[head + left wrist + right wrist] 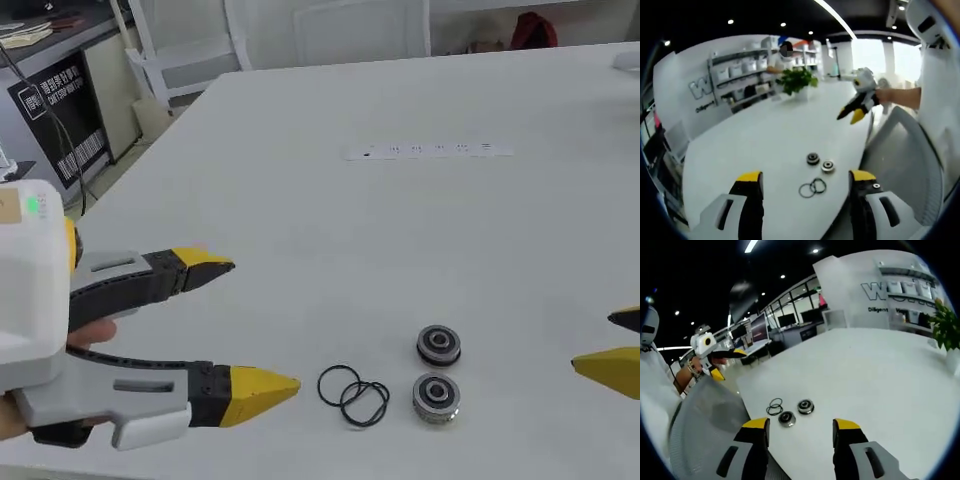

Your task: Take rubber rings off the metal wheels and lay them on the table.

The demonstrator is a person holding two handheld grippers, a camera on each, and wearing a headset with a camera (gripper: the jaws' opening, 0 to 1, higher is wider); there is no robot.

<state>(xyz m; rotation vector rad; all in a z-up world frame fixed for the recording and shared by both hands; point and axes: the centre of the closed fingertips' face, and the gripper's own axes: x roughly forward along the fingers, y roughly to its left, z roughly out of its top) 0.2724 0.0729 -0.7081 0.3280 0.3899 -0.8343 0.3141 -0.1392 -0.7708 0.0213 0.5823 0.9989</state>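
Left tongs (262, 325): I see them wide open, holding nothing.
Rubber rings (353, 393): two, overlapping (flat on the table (400, 230)), just past my left tongs' lower tip.
Metal wheels (438, 344): side by side, between both tongs.
Right tongs (597, 342): open too.

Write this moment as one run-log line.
left gripper open, empty | right gripper open, empty | two rings overlapping on table | two wheels beside rings

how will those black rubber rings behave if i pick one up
The rubber rings look thin and wiry, so probably floppy and very light. They lie flat on the table and overlap, so lifting one may drag the other. Flat, they seem unlikely to roll.
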